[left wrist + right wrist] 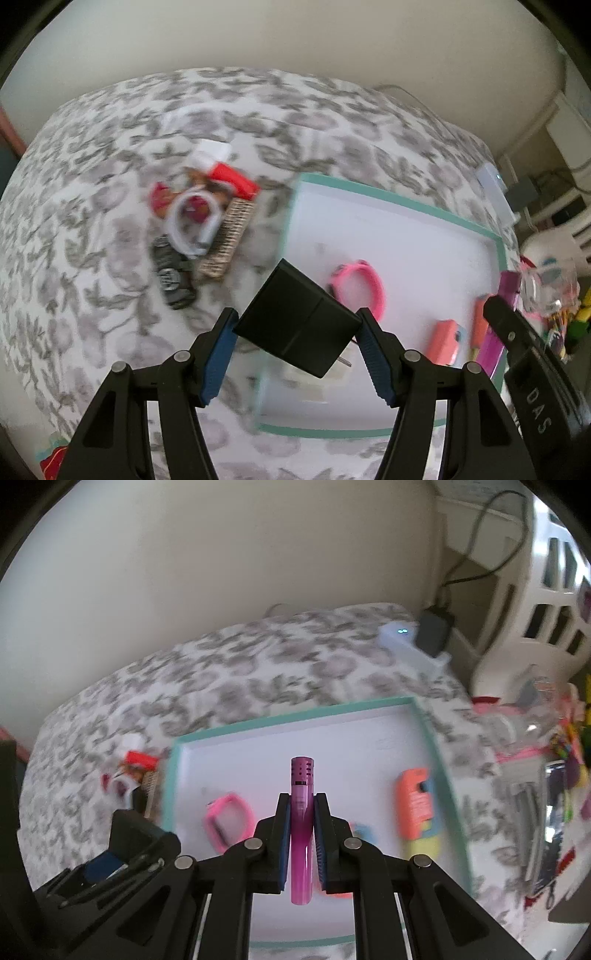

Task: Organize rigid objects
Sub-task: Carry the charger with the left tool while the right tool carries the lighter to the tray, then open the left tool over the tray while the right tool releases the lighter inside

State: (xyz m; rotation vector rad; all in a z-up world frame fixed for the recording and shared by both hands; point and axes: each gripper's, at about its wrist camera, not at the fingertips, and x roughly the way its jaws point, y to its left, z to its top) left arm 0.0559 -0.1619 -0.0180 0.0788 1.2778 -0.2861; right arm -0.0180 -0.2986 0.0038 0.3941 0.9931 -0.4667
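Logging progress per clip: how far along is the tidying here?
Done: pink bracelet and orange case lie in the teal-rimmed tray. In hand: left gripper carries a black charger, right gripper a pink tube. Left: the pile on the bedspread.

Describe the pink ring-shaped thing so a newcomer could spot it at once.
Find the teal-rimmed white tray on the floral cloth. The pink band lies flat in its left half; unlike the solid orange block opposite, it is an open loop.
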